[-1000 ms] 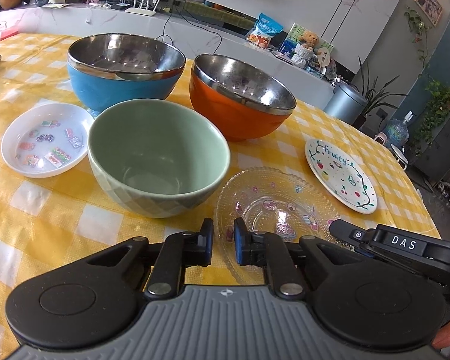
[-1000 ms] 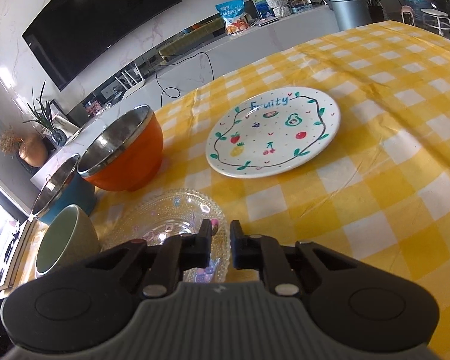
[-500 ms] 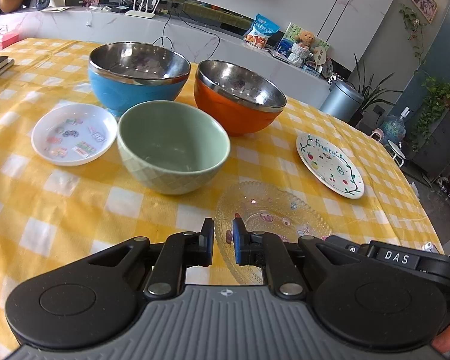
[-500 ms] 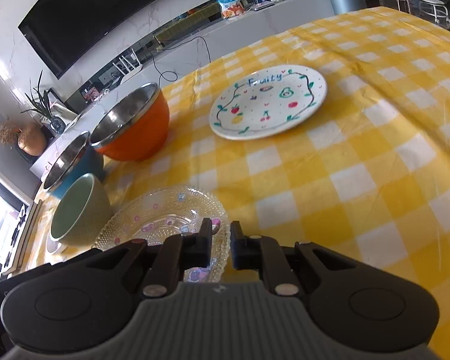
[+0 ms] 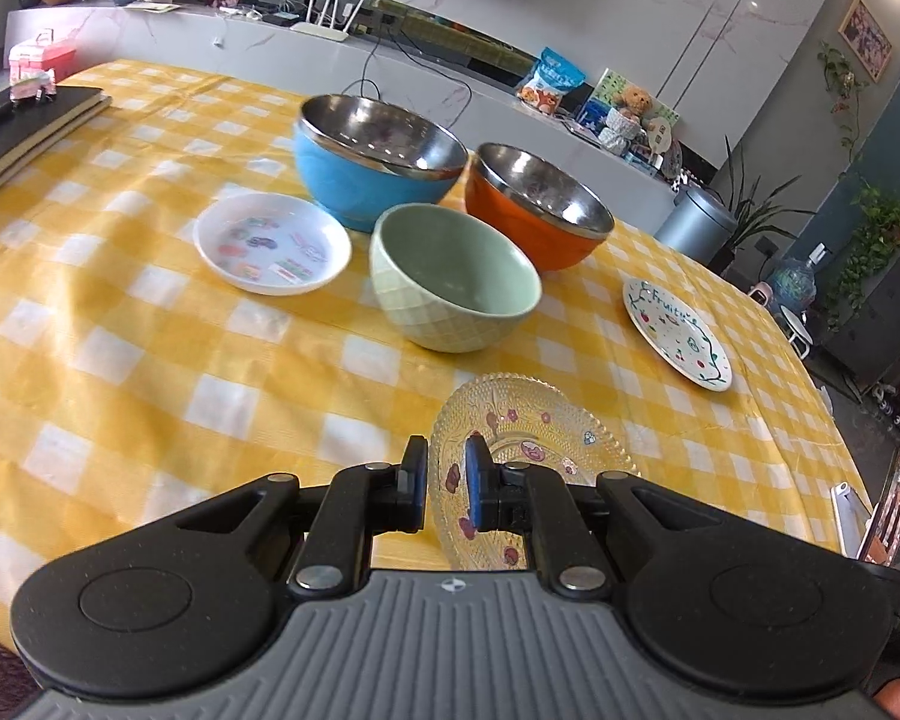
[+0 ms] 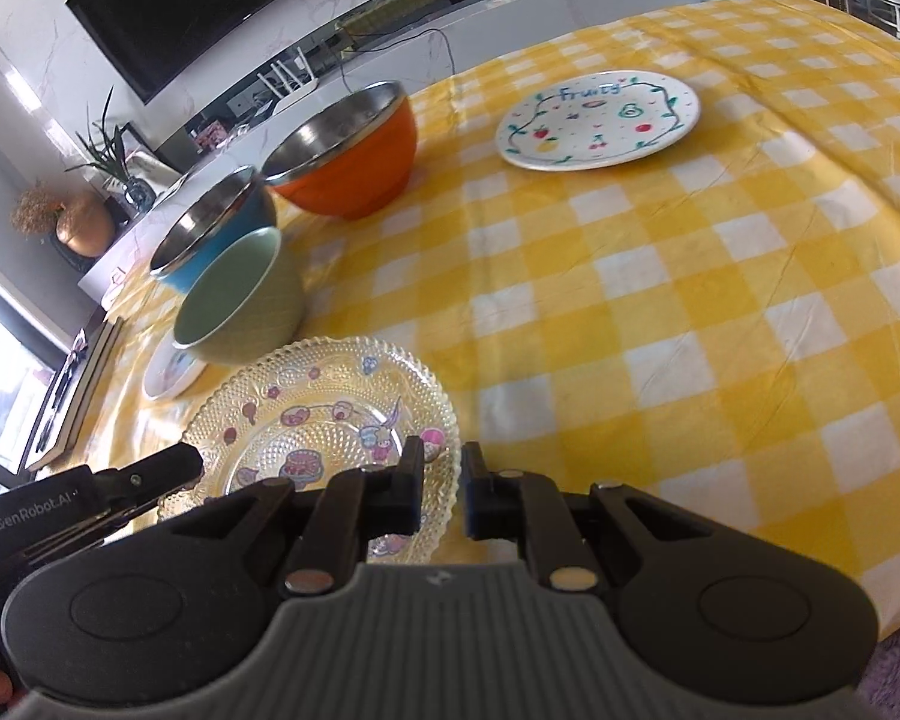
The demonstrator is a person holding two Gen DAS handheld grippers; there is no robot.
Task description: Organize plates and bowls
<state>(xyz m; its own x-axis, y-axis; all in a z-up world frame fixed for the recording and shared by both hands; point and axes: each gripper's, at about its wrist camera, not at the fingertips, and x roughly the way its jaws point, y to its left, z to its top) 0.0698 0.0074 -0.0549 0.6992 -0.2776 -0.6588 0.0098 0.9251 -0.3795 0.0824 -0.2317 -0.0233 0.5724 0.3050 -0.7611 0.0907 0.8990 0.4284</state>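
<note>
**Left wrist view.** The left gripper [image 5: 444,450] shows a narrow gap between its jaws with nothing clamped. The glass plate [image 5: 534,420] lies flat on the yellow check tablecloth [image 5: 150,360], just beyond the fingertips toward 1 o'clock; its rim shows through the gap. Whether a fingertip touches the rim cannot be told. The green bowl [image 5: 456,276] stands at 12 o'clock, the blue bowl [image 5: 378,162] behind it at 11, the orange bowl [image 5: 540,210] behind it at 1. The small white plate [image 5: 270,240] sits at 10 o'clock, the fruit-print plate [image 5: 678,342] at 2 o'clock, well apart.

Change over the last second: the camera has drawn back and risen. The bowls, which filled the view, now sit mid-frame and more cloth shows. The jaw gap is unchanged.

**Right wrist view.** The right gripper [image 6: 441,456] also shows a narrow gap and holds nothing. The glass plate lies at 11 o'clock, partly under the left finger. The left gripper's tip shows at 9 o'clock, near the plate's rim. The fruit-print plate stands far off at 1 o'clock.

Change: the same retreat; the glass plate is now seen almost whole.

**Reading.** All 6 pieces stand separate, nothing stacked. Judged: sorting is not begun, and both tools are backed off for an approach, with the glass plate nearest.
</note>
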